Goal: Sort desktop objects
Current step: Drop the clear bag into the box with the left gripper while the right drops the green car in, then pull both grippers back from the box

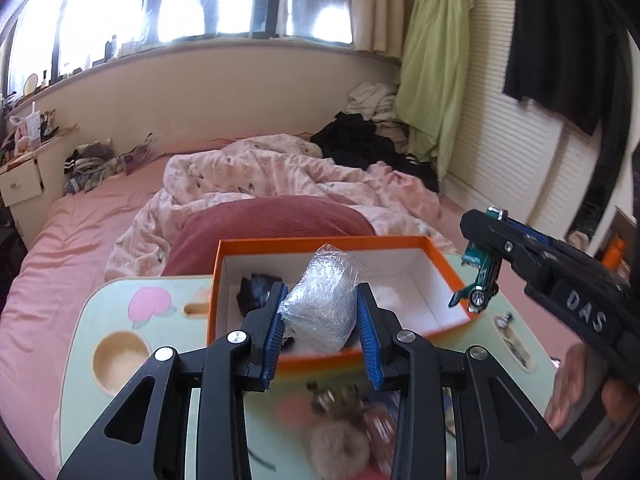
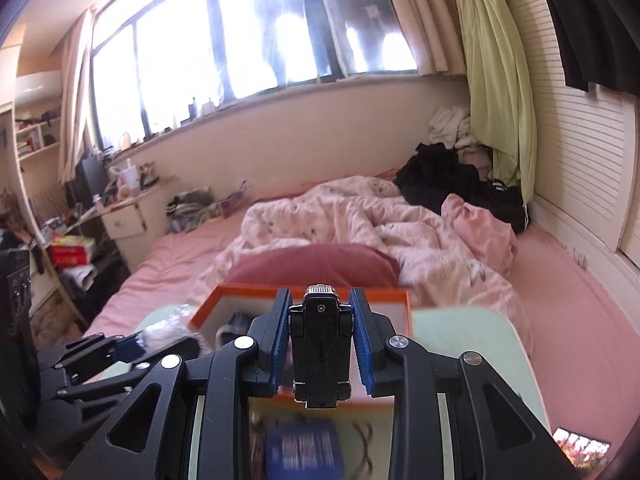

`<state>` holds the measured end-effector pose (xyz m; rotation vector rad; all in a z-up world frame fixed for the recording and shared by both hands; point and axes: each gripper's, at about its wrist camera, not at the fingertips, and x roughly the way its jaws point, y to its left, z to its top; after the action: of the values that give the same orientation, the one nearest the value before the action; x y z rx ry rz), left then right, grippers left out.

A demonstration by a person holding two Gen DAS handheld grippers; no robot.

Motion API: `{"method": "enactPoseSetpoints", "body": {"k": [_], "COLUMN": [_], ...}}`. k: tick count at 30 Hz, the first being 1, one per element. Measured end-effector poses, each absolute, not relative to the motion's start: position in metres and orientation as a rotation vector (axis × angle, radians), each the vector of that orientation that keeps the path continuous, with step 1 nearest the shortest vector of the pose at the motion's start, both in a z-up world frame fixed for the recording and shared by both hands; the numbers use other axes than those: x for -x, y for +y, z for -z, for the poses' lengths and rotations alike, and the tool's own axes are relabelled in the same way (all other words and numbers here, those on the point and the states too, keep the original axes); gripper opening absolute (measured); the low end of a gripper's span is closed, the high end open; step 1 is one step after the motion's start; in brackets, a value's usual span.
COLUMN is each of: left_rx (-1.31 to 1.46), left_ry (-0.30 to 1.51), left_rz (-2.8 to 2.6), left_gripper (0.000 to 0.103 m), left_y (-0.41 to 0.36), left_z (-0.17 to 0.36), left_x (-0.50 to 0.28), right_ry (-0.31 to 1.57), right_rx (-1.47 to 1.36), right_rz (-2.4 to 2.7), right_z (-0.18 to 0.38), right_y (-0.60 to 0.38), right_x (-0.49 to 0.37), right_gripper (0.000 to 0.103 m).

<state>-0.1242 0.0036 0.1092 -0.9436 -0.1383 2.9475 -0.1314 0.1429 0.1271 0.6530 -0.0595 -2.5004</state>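
My left gripper (image 1: pixel 320 316) is shut on a clear crinkled plastic packet (image 1: pixel 320 308), held above the near wall of an orange box (image 1: pixel 320 243) with a white inside. My right gripper (image 2: pixel 320 320) is shut on a teal toy car (image 1: pixel 480 276), seen from below as a black chassis (image 2: pixel 320 344) in the right wrist view. It hangs at the box's right corner. The box (image 2: pixel 384 294) lies just ahead of the right gripper. Dark and white items lie inside the box.
A pale green lap table (image 1: pixel 80 360) with a cup hole stands on the pink bed (image 1: pixel 80 216). A fluffy keyring (image 1: pixel 340 440), a blue pack (image 2: pixel 304 452) and glasses lie on its near side. A red cushion (image 1: pixel 272 220) lies behind the box.
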Motion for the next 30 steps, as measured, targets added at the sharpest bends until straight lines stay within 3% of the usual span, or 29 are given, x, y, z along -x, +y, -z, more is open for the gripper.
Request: {"method": "enactPoseSetpoints", "body": {"k": [2, 4, 5, 6, 10, 11, 13, 15, 18, 25, 27, 30], "left_rx": [1.022, 1.181, 1.216, 1.242, 1.166, 1.14, 1.062, 1.001, 1.021, 1.237, 1.207, 1.19], "left_ry": [-0.133, -0.151, -0.155, -0.16, -0.124, -0.139, -0.2, -0.253, -0.254, -0.252, -0.2, 0.024], "left_rz": [-2.943, -2.906, -2.893, -2.871, -2.904, -2.903, -2.906, -2.926, -2.908, -2.839, -2.872, -2.957], "left_gripper": [0.039, 0.061, 0.062, 0.062, 0.066, 0.067, 0.079, 0.081, 0.081, 0.081, 0.083, 0.097], "left_y": [0.002, -0.001, 0.0, -0.001, -0.001, -0.001, -0.006, -0.011, -0.011, -0.004, -0.002, 0.013], "left_z": [-0.095, -0.071, -0.065, -0.058, -0.065, -0.07, -0.084, -0.094, -0.091, -0.025, -0.014, -0.003], "left_x": [0.148, 0.169, 0.173, 0.175, 0.158, 0.153, 0.133, 0.106, 0.073, 0.008, -0.001, -0.009], "right_ry": [-0.058, -0.038, -0.023, -0.025, -0.158, -0.184, -0.258, -0.269, -0.182, 0.055, 0.153, 0.221], "right_rx": [-0.724, -0.819, -0.899, -0.933, -0.849, -0.821, -0.748, -0.73, -0.788, -1.096, -1.032, -1.043], "right_rz": [2.491, 2.477, 2.456, 2.438, 2.441, 2.446, 2.456, 2.456, 2.438, 2.33, 2.412, 2.423], "right_z": [-0.112, -0.092, -0.081, -0.076, -0.086, -0.091, -0.107, -0.114, -0.102, -0.013, -0.008, 0.001], "right_y": [0.132, 0.125, 0.122, 0.123, 0.152, 0.157, 0.179, 0.194, 0.209, 0.205, 0.2, 0.192], "right_x": [0.151, 0.164, 0.172, 0.174, 0.162, 0.156, 0.139, 0.124, 0.092, 0.044, 0.034, 0.032], "right_gripper": [0.028, 0.033, 0.048, 0.055, 0.06, 0.065, 0.075, 0.08, 0.081, 0.081, 0.082, 0.097]}}
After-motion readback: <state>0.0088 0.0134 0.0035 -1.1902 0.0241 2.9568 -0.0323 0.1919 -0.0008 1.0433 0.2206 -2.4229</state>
